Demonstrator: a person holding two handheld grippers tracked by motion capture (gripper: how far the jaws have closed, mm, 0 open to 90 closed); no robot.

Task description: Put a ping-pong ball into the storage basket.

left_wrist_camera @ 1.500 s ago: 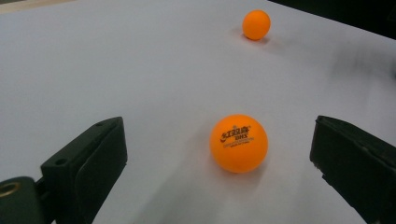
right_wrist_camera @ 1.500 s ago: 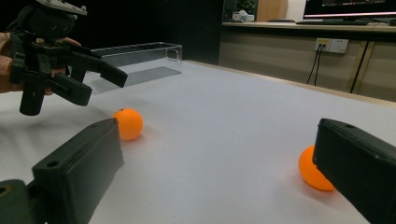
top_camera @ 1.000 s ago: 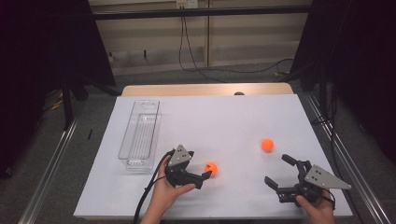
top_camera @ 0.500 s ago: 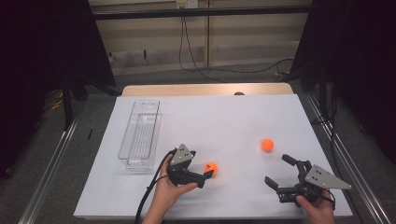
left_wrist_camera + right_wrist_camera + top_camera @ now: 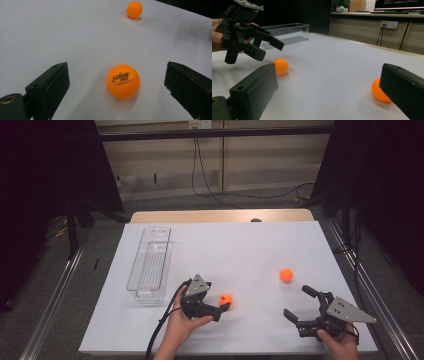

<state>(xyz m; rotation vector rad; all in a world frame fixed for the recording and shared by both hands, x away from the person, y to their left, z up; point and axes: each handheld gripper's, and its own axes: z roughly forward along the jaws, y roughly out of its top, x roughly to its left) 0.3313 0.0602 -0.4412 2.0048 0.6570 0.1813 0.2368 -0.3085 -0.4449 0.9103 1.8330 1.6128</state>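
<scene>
Left gripper [image 5: 220, 309] jaws apart around the light, smooth, rolly ball [image 5: 122, 81], grip across its middle; right gripper [image 5: 306, 307] jaws apart, empty.

White table [image 5: 240, 245], grey floor [image 5: 95, 255], beige wall [image 5: 260, 165], dark curtains [image 5: 50, 165]

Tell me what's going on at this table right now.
A person holds a hand-held gripper in each hand over a white table. The left hand-held gripper is open, its jaws on either side of a small orange ping-pong ball without touching it. The right hand-held gripper is open too, short of a second orange ball. A clear plastic rectangular bin stands on the left of the table.
</scene>
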